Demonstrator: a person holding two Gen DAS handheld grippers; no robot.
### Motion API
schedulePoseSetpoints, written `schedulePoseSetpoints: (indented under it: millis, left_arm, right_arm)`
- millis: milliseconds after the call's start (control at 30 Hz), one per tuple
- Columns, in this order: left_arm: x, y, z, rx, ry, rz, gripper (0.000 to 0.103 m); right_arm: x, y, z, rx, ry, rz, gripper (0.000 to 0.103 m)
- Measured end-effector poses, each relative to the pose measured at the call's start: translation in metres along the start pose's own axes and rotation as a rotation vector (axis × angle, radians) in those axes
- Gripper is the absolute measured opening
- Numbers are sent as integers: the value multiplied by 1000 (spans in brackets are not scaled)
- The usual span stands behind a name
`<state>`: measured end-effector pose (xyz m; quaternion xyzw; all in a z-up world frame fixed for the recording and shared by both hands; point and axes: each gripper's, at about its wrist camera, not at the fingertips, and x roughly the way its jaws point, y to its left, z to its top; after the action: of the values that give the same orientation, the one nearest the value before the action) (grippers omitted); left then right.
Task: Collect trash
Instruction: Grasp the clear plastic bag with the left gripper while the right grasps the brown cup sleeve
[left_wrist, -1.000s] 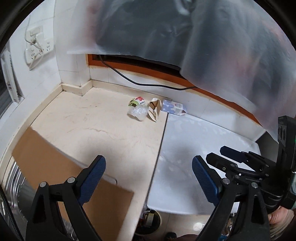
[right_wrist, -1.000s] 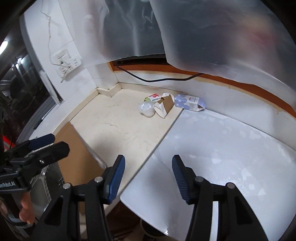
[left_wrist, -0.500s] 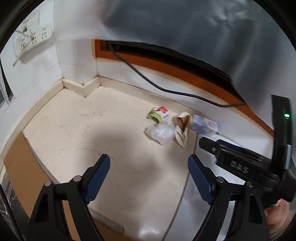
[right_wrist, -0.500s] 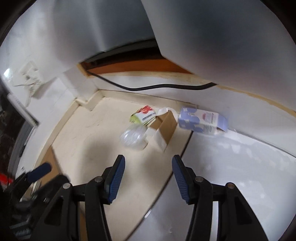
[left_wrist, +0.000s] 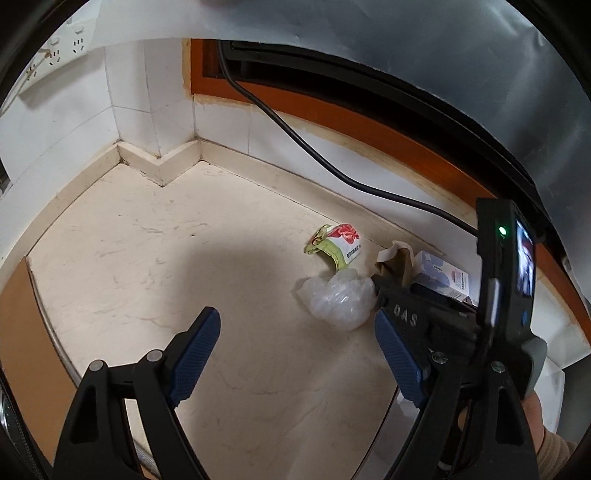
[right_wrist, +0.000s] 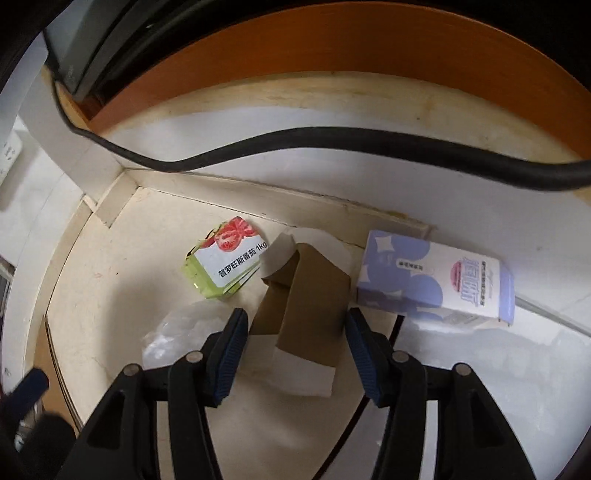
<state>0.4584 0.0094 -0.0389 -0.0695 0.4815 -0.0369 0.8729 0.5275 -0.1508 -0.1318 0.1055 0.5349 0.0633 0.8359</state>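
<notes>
A small heap of trash lies on the cream counter (left_wrist: 147, 258) by the back wall. It holds a crumpled clear plastic (left_wrist: 338, 295), a green tomato-label packet (right_wrist: 225, 258), a folded brown cardboard piece (right_wrist: 310, 291) and a purple-and-white carton (right_wrist: 436, 280). My right gripper (right_wrist: 295, 332) is open and low over the cardboard, which sits between its blue pads (right_wrist: 231, 350) without visible pressure. My left gripper (left_wrist: 295, 354) is open over bare counter, with the clear plastic just beyond it to the right. The right gripper's black body hides part of the cardboard and carton in the left wrist view.
A thick black cable (right_wrist: 295, 144) runs along the tiled wall above the trash, under an orange-brown frame (left_wrist: 369, 122). Wall sockets (left_wrist: 62, 48) sit up left. A brown board (left_wrist: 22, 332) borders the counter's left edge, and a white sheet (right_wrist: 480, 387) covers its right part.
Both grippers have come forward and down toward the trash heap. The right gripper now straddles the cardboard piece. The left jaws have narrowed a little.
</notes>
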Motion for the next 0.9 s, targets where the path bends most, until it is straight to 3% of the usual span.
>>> schedulePoseSetpoints:
  millis: [233, 500, 600, 733, 900]
  left_arm:
    - [38, -12, 9, 1, 70, -49, 84]
    - [94, -30, 14, 11, 164, -30, 84]
    - [106, -35, 13, 13, 182, -40, 57]
    - [101, -36, 11, 10, 155, -37, 44]
    - [77, -35, -1, -6, 123, -19, 40]
  right_arm:
    - [-12, -14, -15, -94, -10, 32, 53]
    - [-25, -27, -30, -180, 1, 69, 53]
    - [-26, -29, -32, -198, 5, 71, 53]
    - [-28, -33, -36, -213, 5, 77, 53]
    - [-30, -25, -43, -247, 9, 87, 51]
